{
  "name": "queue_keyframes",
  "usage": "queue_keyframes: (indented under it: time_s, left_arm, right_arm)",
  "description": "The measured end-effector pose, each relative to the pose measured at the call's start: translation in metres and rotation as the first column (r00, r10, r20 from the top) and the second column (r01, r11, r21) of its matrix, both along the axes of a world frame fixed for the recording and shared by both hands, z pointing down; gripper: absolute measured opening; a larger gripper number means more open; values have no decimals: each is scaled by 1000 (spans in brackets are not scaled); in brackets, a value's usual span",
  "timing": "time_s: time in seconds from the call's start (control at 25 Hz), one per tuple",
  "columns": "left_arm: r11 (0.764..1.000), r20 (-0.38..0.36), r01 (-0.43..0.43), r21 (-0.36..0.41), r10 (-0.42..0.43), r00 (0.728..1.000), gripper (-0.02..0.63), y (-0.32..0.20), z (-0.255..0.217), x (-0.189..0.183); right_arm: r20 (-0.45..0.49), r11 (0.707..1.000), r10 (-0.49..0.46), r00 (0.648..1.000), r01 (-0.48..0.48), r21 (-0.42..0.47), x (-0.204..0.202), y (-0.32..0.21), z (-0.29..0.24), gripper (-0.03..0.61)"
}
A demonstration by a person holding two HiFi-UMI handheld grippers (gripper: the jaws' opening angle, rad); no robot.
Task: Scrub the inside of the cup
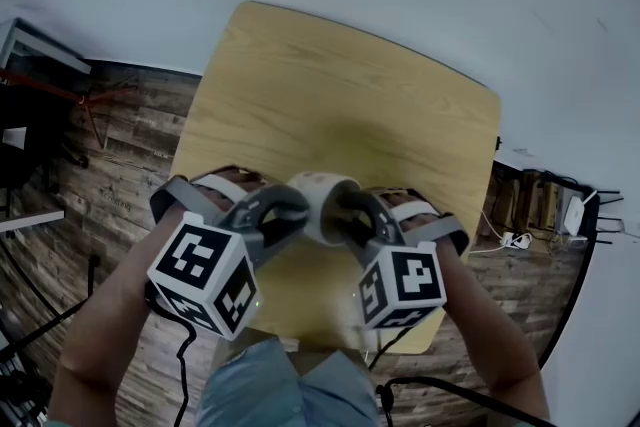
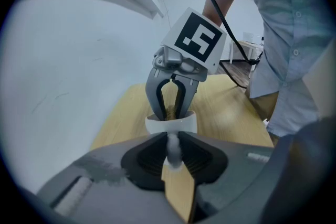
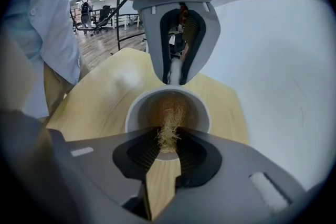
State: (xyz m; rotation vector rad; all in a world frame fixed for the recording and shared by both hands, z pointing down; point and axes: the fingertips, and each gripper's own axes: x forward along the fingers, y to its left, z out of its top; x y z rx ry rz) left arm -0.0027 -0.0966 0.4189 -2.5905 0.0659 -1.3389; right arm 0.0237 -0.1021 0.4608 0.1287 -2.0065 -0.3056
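A white cup (image 1: 318, 190) stands on the wooden table (image 1: 340, 85) between my two grippers. My left gripper (image 2: 173, 147) is shut on the cup's white handle (image 2: 172, 150), at the near side of the cup (image 2: 185, 124) in the left gripper view. My right gripper (image 3: 168, 139) is shut on a tuft of brown fibre scrubber (image 3: 169, 118), which reaches down into the cup's mouth (image 3: 137, 107). In the head view the left gripper (image 1: 295, 212) and right gripper (image 1: 345, 212) meet at the cup from either side. The cup's bottom is hidden by the scrubber.
The small table's front edge (image 1: 300, 340) lies close to the person's legs (image 1: 290, 385). Dark wood flooring (image 1: 120, 155) surrounds the table. Cables and a power strip (image 1: 515, 240) lie on the floor at the right, with a dark rack (image 1: 30, 105) at the left.
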Motion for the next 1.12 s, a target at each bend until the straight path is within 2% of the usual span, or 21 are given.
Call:
queue_keyframes:
  time_s: [0.12, 0.28, 0.48, 0.68, 0.88, 1.12]
  left_arm:
    - [1000, -1, 4, -5, -4, 1000, 95, 1, -2, 1]
    - [1000, 4, -6, 1, 6, 1000, 95, 1, -1, 1]
    - [1000, 16, -15, 14, 15, 1000, 94, 0, -2, 2]
    - [999, 13, -17, 40, 16, 1000, 95, -2, -2, 7]
    - [999, 14, -21, 45, 20, 1000, 95, -1, -1, 7]
    - [997, 29, -43, 56, 42, 999, 94, 2, -1, 9]
  right_arm:
    - [-8, 998, 18, 1000, -17, 58, 0, -8, -6, 83]
    - [-90, 993, 1, 996, 9, 115, -1, -13, -5, 74]
    - [-190, 995, -38, 981, 54, 81, -1, -11, 3, 65]
    - [-276, 990, -125, 953, 137, 25, 4, 0, 9, 58]
    - [-236, 990, -136, 962, 123, -69, 2, 18, 7, 57]
    - [-159, 991, -105, 982, 90, -101, -7, 24, -4, 55]
